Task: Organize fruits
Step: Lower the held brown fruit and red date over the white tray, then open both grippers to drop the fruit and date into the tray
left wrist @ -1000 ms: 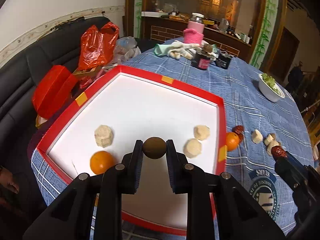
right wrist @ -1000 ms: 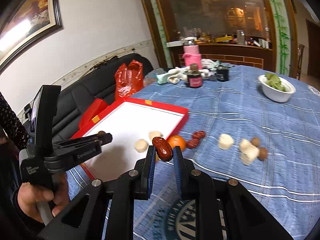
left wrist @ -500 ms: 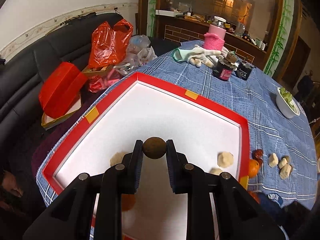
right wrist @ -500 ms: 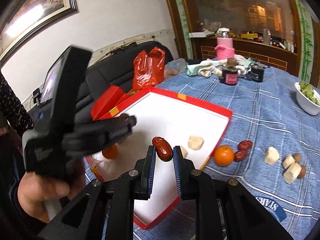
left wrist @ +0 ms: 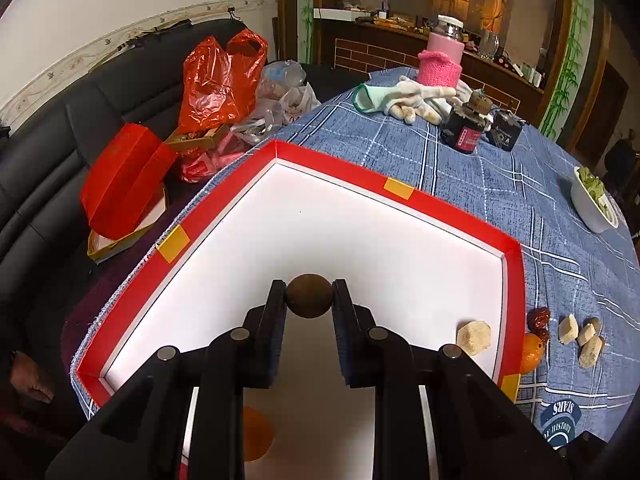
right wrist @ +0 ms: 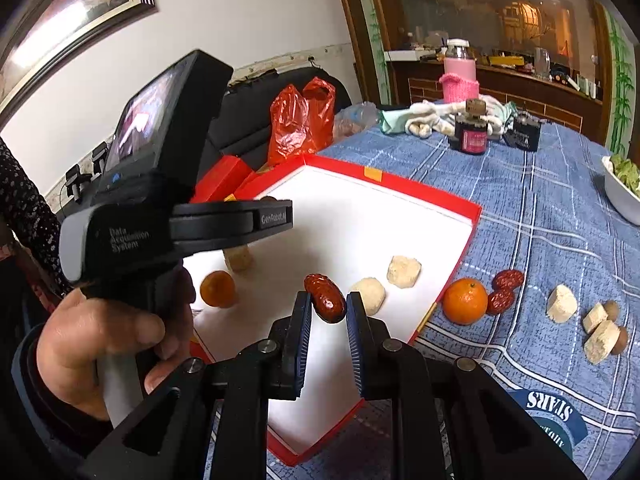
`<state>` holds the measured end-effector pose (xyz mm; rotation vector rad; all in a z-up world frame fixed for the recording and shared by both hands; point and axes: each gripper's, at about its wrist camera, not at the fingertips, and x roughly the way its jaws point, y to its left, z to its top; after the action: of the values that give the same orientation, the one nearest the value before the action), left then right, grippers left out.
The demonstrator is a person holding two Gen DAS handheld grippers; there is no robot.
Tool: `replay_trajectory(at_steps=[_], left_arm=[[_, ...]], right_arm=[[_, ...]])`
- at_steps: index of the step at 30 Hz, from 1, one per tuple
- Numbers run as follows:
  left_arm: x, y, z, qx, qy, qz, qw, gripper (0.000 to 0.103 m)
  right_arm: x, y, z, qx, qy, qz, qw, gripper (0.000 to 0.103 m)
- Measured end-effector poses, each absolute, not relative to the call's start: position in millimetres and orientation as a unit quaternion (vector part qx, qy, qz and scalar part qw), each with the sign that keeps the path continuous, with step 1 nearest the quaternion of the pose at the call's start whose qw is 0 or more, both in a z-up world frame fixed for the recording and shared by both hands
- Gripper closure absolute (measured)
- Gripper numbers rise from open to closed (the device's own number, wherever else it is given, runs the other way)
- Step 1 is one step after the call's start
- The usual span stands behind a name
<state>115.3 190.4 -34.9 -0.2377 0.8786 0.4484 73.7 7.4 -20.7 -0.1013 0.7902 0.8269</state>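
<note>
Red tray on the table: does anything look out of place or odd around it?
Nothing is spilled or damaged. One orange, two red dates and some pale chunks lie on the cloth outside the red tray.

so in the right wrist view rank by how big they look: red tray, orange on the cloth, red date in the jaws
1. red tray
2. orange
3. date, held in the right gripper

Orange versus date is unsure: the date sits nearer the camera.
</note>
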Motion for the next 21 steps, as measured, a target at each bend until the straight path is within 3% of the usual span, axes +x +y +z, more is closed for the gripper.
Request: replay_trajectory(at_steps=[21], left_arm=[[119.2,190.6,-39.8,-0.113,0.439,0.219,0.864,0.082]], right_arm=[[75.9,13.4,-27.3,-0.059,0.391,0.395,0.829,0.084]])
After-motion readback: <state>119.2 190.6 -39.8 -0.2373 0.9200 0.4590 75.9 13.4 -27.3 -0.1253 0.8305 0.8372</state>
